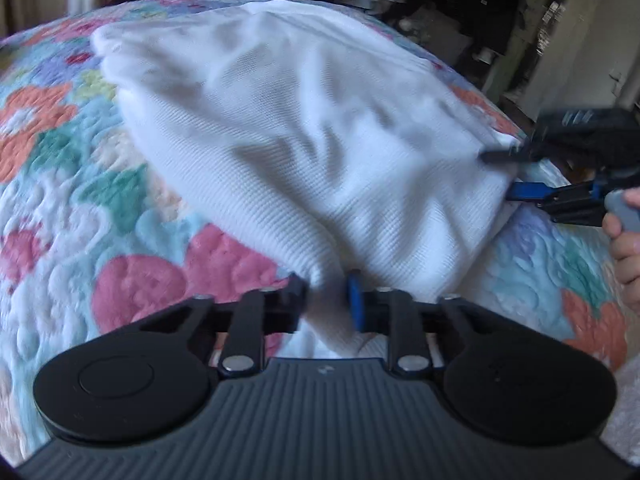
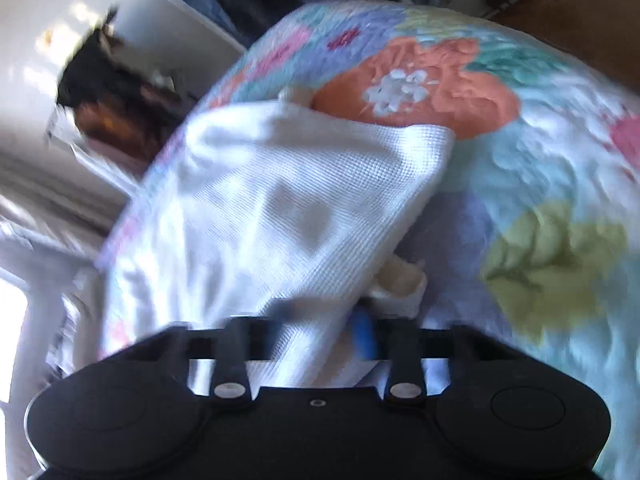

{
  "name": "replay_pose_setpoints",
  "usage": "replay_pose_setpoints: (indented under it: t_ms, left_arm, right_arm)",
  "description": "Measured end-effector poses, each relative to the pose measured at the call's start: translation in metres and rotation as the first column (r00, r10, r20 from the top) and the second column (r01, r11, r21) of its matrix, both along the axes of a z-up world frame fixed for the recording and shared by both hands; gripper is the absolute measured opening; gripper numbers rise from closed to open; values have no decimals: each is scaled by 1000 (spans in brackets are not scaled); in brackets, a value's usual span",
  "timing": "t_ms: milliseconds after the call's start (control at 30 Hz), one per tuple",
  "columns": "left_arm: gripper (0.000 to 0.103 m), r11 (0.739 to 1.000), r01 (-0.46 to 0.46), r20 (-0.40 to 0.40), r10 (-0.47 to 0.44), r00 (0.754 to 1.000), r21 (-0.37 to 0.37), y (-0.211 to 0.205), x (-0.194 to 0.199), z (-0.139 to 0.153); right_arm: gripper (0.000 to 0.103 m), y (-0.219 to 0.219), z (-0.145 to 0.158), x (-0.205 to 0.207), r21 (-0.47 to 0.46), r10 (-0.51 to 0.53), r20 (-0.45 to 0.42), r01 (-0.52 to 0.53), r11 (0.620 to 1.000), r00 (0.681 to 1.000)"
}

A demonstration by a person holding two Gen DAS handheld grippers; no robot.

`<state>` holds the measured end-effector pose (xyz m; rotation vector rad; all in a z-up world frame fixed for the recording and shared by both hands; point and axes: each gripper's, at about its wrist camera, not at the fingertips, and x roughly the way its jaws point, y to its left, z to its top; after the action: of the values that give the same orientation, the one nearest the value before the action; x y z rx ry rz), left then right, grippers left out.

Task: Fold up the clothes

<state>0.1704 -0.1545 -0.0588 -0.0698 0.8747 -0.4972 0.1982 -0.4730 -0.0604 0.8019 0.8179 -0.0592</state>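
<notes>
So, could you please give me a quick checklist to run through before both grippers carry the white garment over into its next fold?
1. Left gripper clamped on white garment: ok, cloth bunched between its fingers.
2. Right gripper gripping the other corner: ok, fabric pinched in both views.
3. Cloth taut between the grips: not ok, it sags and creases.
4. Far edge resting on the floral quilt: ok.
5. Layers aligned underneath: cannot tell, hidden.
6. Views sharp enough to judge edges: not ok, motion blur.

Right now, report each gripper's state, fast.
Left gripper: closed on the white cloth, near edge.
Right gripper: closed on the same white cloth, at another edge.
</notes>
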Motion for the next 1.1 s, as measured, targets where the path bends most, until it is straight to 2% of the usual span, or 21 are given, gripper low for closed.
replay_pose_setpoints:
  t_ms: [33, 67, 133, 200, 267, 333, 400, 533, 567, 600, 633, 667, 733, 833, 900, 967, 1033, 1100]
  left_arm:
    - [11, 1000, -15, -18, 14, 1000, -23, 5, 1, -1]
    - [8, 998, -30, -39, 28, 999, -48, 11, 2, -1]
    - [6, 995, -60, -73, 55, 996, -80, 21, 3, -1]
    - [5, 995, -64, -82, 57, 995, -81, 25, 3, 1]
    - [5, 997, -54, -92, 48, 995, -62, 25, 2, -1]
    - [5, 999, -30, -105, 28, 994, -17, 20, 2, -9]
    - [5, 1000, -17, -82, 17, 996, 1, 17, -1, -10]
    - [10, 996, -53, -155, 42, 987, -69, 30, 6, -2]
    - [17, 994, -60, -172, 43, 984, -96, 34, 9, -1]
    - [30, 990, -62, -188, 37, 982, -129, 38, 10, -1]
    - [36, 985, -49, -202, 15, 979, -168, 41, 10, -1]
    - [37, 982, -24, -204, -14, 979, -185, 40, 10, -2]
    - [38, 982, 21, -192, -58, 980, -187, 35, 10, -2]
    - [54, 983, 54, -174, -85, 981, -176, 25, 10, -1]
    - [75, 979, 56, -184, -93, 979, -196, 19, 10, 0]
    - [87, 979, 46, -197, -86, 977, -198, 15, 10, 1]
    - [90, 978, 23, -209, -66, 976, -205, 13, 10, 1]
    - [98, 976, -19, -220, -30, 975, -219, 15, 11, -2]
  right_arm:
    - [8, 1, -1, 3, -5, 9, -5, -9, 1000, 1000]
    - [5, 3, 2, 3, -12, 16, 8, -16, 1000, 1000]
    - [5, 11, 18, -4, -53, 48, 80, -44, 998, 996]
    - [4, 17, 34, -16, -99, 93, 148, -79, 992, 985]
    - [4, 13, 30, -20, -107, 67, 91, -58, 993, 994]
    - [4, 4, 13, -17, -66, 22, -13, -23, 998, 1000]
    - [3, 2, 10, -18, -43, 7, -38, -9, 999, 999]
    - [8, 3, 17, -28, -77, -58, -73, 53, 996, 996]
    - [28, 0, 19, -34, -84, -102, -88, 95, 992, 991]
    - [43, -2, 21, -41, -91, -146, -103, 136, 986, 984]
    - [65, -5, 22, -47, -100, -189, -117, 178, 979, 975]
    - [67, -8, 23, -53, -94, -224, -123, 213, 972, 967]
    - [67, -16, 16, -57, -9, -232, -110, 233, 973, 966]
    - [68, -26, 2, -59, 103, -228, -109, 239, 965, 968]
    - [69, -24, -1, -57, 101, -213, -112, 225, 969, 970]
    - [72, -18, 4, -55, 82, -188, -104, 196, 977, 977]
    - [72, -12, 7, -50, 60, -152, -95, 158, 986, 984]
    - [72, -8, 8, -45, 50, -123, -89, 128, 991, 988]
